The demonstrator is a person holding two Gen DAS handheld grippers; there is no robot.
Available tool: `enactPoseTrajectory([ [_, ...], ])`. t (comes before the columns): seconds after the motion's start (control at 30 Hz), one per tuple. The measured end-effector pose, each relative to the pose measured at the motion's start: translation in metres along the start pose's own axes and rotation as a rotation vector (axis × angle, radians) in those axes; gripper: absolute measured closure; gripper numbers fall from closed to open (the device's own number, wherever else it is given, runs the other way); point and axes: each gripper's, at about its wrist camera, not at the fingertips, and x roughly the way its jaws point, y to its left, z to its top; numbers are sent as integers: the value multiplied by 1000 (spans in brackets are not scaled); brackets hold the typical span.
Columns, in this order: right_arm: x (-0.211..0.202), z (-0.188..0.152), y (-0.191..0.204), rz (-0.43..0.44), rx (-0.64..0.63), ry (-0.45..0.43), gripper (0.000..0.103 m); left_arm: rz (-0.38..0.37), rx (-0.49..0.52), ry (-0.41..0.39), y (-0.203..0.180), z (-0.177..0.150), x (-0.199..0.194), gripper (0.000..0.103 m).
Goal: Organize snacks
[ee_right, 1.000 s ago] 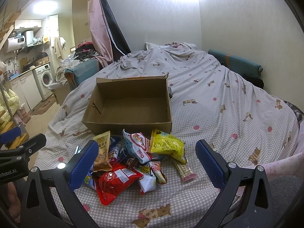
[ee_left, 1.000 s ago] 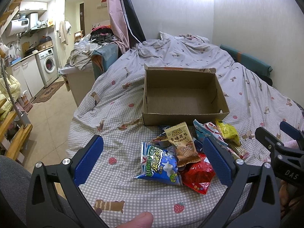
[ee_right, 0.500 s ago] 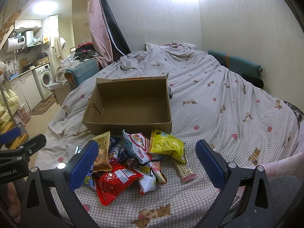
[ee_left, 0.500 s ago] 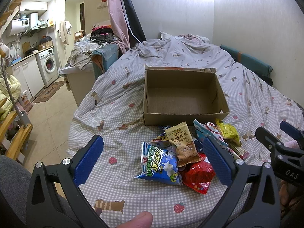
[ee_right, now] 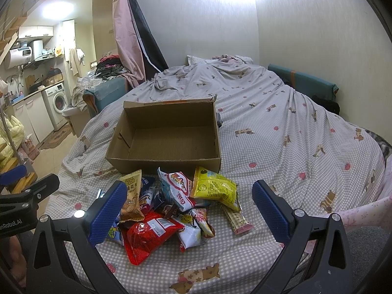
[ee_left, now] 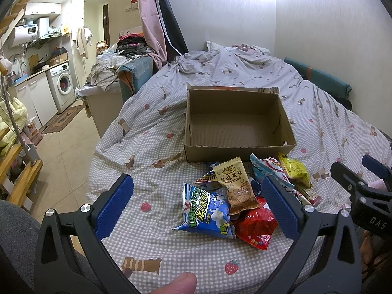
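Bedspread (ee_left: 156, 250) holds snack pile (ee_right: 176, 205) before cardboard box (ee_right: 169, 137); both grippers' fingers spread, ungrasping.

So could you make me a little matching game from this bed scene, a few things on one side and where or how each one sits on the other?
Things:
1. cardboard box
2. red packet
3. yellow packet
4. left tool

Descriptions:
A. open, holding nothing
B. front of the snack pile, nearest the camera
C. empty, behind the snack pile
D. right side of the pile, just before the box wall

Pairs: 1-C, 2-B, 3-D, 4-A
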Motion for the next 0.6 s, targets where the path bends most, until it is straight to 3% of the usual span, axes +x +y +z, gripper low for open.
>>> enactPoseTrajectory([
  [0.43,0,-1,0,1,0,1,0,-6,-4,9,1,2,-2,0],
  [0.6,1,11,-7,5,9,42,0,-6,-5,31,8,14,-3,0],
])
